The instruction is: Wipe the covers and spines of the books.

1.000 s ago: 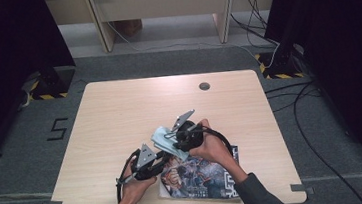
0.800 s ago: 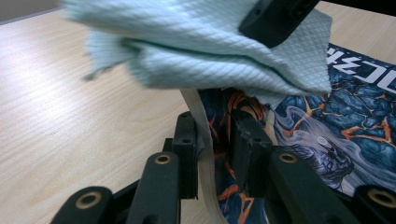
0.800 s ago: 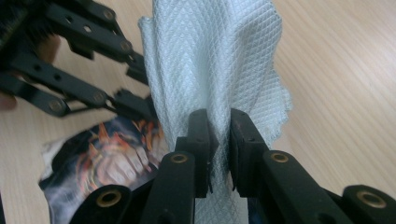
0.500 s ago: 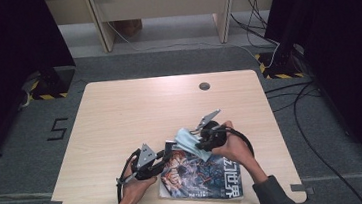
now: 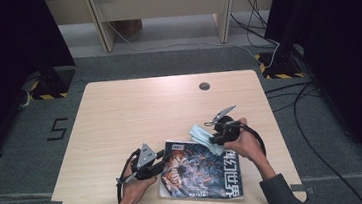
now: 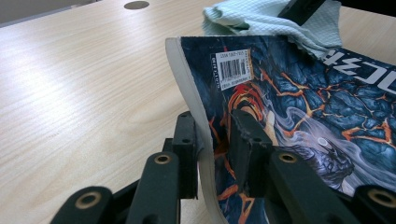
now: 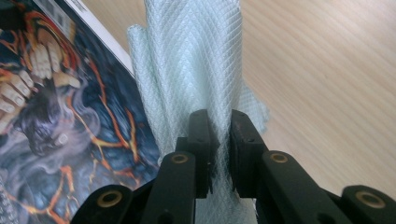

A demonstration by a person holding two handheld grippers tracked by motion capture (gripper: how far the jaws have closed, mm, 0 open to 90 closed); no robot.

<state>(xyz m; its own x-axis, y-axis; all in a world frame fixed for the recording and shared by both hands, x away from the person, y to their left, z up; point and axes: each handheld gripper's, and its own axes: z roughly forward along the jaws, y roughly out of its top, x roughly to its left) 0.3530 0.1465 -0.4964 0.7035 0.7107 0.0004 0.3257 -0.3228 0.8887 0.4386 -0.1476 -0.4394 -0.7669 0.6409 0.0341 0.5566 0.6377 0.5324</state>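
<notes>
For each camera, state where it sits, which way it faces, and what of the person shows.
High view: above the person's side, looking forward and down on the light wooden table; forearms, hands and both tools show.
Left gripper view: rides the left tool, looking along black jaws clamped on the dark illustrated magazine.
Right gripper view: rides the right tool, jaws pinching the pale green waffle-weave cloth.
Shared: magazine, cloth and table appear in all three.
</notes>
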